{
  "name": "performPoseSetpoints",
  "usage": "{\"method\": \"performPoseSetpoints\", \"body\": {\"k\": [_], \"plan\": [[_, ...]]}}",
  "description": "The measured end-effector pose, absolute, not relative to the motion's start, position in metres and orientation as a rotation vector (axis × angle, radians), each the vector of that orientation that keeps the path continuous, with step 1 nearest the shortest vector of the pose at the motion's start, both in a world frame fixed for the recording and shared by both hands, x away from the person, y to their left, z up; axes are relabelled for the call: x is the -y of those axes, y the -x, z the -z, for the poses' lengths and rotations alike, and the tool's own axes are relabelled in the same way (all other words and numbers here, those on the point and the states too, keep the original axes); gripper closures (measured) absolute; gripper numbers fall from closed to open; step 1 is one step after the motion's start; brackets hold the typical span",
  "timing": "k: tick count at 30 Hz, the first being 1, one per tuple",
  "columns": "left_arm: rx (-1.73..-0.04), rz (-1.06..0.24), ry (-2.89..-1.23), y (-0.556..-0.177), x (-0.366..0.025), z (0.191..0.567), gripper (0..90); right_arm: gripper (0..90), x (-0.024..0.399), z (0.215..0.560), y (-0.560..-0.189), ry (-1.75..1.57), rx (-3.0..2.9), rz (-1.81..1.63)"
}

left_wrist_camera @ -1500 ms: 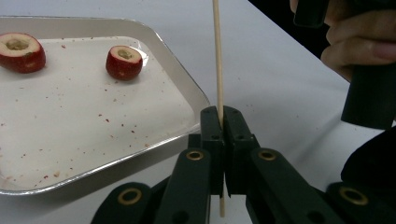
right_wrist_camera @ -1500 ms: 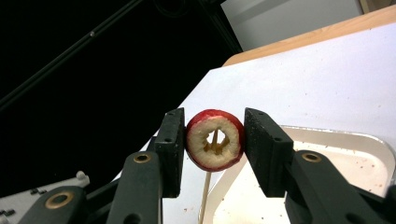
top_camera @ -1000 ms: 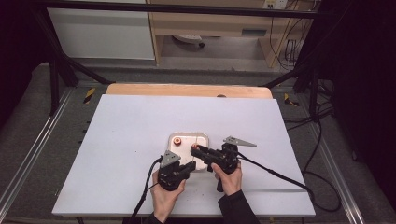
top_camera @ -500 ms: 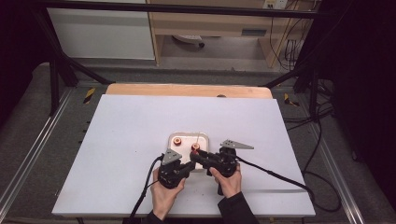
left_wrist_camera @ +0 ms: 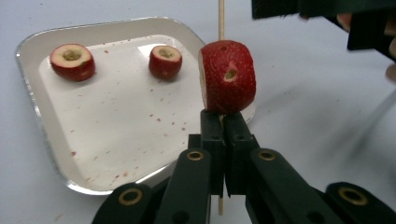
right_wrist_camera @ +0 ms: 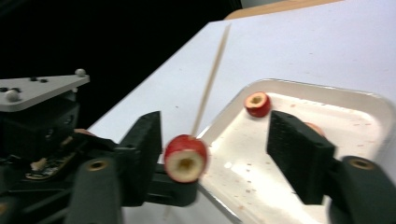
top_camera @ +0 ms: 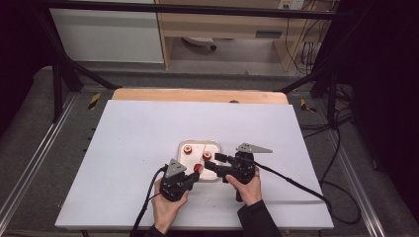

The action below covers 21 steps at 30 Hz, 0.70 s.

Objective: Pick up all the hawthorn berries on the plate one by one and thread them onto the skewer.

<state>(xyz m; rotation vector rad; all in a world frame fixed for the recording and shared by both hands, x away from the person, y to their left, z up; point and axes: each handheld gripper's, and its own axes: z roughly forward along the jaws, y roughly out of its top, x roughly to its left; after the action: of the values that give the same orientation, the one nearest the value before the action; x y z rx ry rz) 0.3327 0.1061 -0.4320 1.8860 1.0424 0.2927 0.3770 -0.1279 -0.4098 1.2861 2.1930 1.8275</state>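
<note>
While the left gripper (left_wrist_camera: 223, 140) clamps the skewer (left_wrist_camera: 221, 18) bearing one fruit piece (left_wrist_camera: 227, 77) over the tray's (left_wrist_camera: 32, 88) near right edge, the right gripper (right_wrist_camera: 224, 154) has just opened, holding nothing. Next likely: fetch a far piece (left_wrist_camera: 72, 60).

The right gripper (right_wrist_camera: 212, 154) has just been opening its jaws; they now stand apart on either side of the red fruit piece (right_wrist_camera: 186, 158) without pressing it. That piece now sits on the wooden skewer (left_wrist_camera: 221, 21), just above the left gripper (left_wrist_camera: 223, 126).
</note>
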Motion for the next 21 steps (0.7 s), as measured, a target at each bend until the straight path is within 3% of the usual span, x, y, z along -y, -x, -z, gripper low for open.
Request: {"method": "performPoseSetpoints", "body": {"k": [5, 10, 21], "plan": [[-1.018, -0.338, -1.929, -0.328, -0.12, 0.431, 88.3, 18.8, 0.134, 0.406, -0.389, -1.255, -2.294, -1.624], [-1.018, -0.348, -1.949, -0.323, -0.133, 0.434, 88.3, 12.4, 0.131, 0.404, -0.399, -1.176, -2.42, -1.41], [-1.015, -0.361, -1.985, -0.317, -0.148, 0.436, 88.3, 19.3, 0.116, 0.394, -0.429, -1.016, -2.598, -1.058]]}}
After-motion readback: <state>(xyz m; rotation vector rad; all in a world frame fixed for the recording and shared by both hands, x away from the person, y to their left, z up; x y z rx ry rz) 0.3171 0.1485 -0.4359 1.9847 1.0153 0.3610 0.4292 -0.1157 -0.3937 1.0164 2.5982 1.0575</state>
